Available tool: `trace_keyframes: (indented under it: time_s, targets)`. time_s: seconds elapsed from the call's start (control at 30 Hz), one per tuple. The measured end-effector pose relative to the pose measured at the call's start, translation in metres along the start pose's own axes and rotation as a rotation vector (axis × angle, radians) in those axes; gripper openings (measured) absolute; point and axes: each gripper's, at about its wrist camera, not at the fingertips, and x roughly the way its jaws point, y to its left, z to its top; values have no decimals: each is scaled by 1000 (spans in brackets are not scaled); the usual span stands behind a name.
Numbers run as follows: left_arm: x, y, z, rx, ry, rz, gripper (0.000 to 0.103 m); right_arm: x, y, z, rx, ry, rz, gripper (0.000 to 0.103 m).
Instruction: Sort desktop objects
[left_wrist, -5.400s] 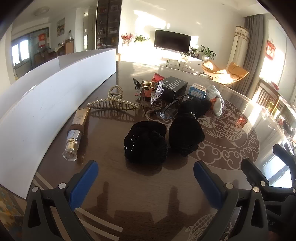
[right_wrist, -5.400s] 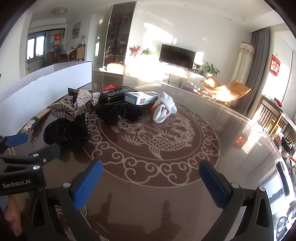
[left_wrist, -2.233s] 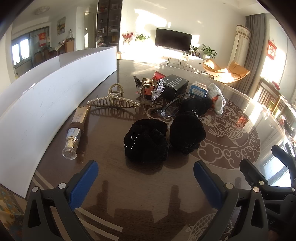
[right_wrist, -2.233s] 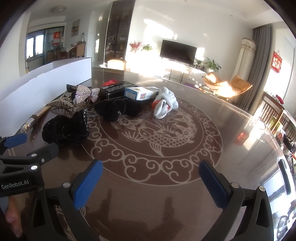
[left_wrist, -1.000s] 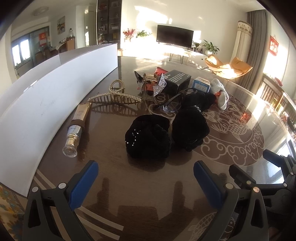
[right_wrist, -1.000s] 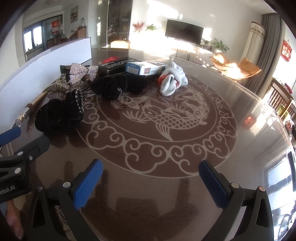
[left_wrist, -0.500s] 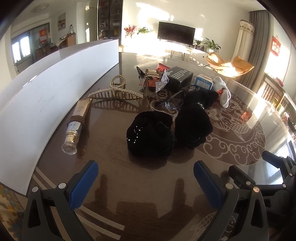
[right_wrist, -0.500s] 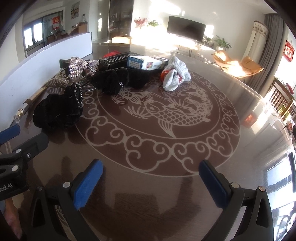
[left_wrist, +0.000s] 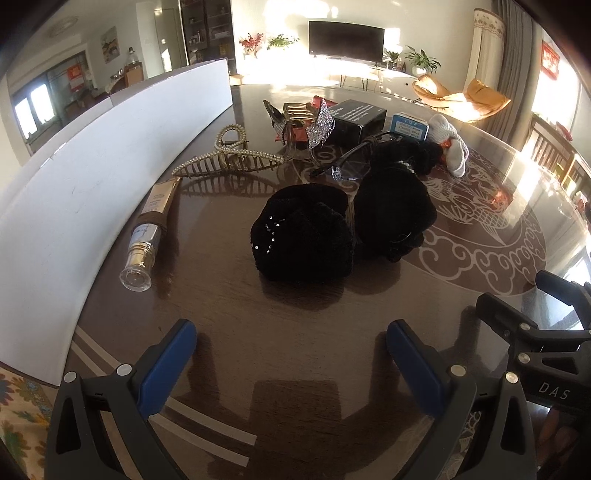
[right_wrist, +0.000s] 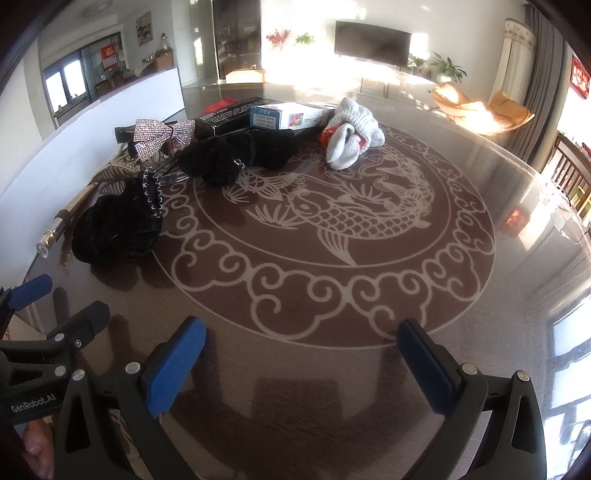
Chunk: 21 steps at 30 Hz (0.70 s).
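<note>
My left fingers (left_wrist: 291, 360): spread wide, blue pads holding nothing, hovering low over the bare near part of the worktop (left_wrist: 295, 332).
My right fingers (right_wrist: 301, 363): just as wide apart, nothing between them, above the near rim of the carp medallion (right_wrist: 332, 221) set in the worktop.
Nearest black scrunchie (left_wrist: 303, 236): straight ahead of my left fingers, flat on the worktop, small sparkles on its left side; well apart from the pads.
Second black scrunchie (left_wrist: 395, 214): touching the first on its right, lying on the medallion's edge.
Glasses (left_wrist: 347, 166): dark frame just behind the two scrunchies, partly hidden by them.
Third black fluffy piece (right_wrist: 236, 151): behind the glasses, stretched out in front of the boxes.
Cosmetic tube (left_wrist: 147, 236): lying on its side on the left, clear cap toward me, close beside the white board (left_wrist: 92, 177).
Pearl claw clip (left_wrist: 229, 158): beyond the tube, teeth down on the worktop.
Rhinestone bow (right_wrist: 162, 136): further back, clipped up against a gold claw clip (left_wrist: 295, 110); how they join I cannot tell.
Black box (left_wrist: 358, 118): behind the bow, with the small blue-and-white box (right_wrist: 284, 116) on its right.
White glove (right_wrist: 351, 136): bunched with a red patch showing, just right of the boxes, on the medallion's far side.
White board: upright along the left edge of the worktop.
</note>
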Motion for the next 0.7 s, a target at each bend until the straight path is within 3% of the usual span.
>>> trace_keyframes:
  time_s: [0.7]
  targets:
    - [3,4,-1,-26,5,-5,103,1,-1,0,6,2,6,103]
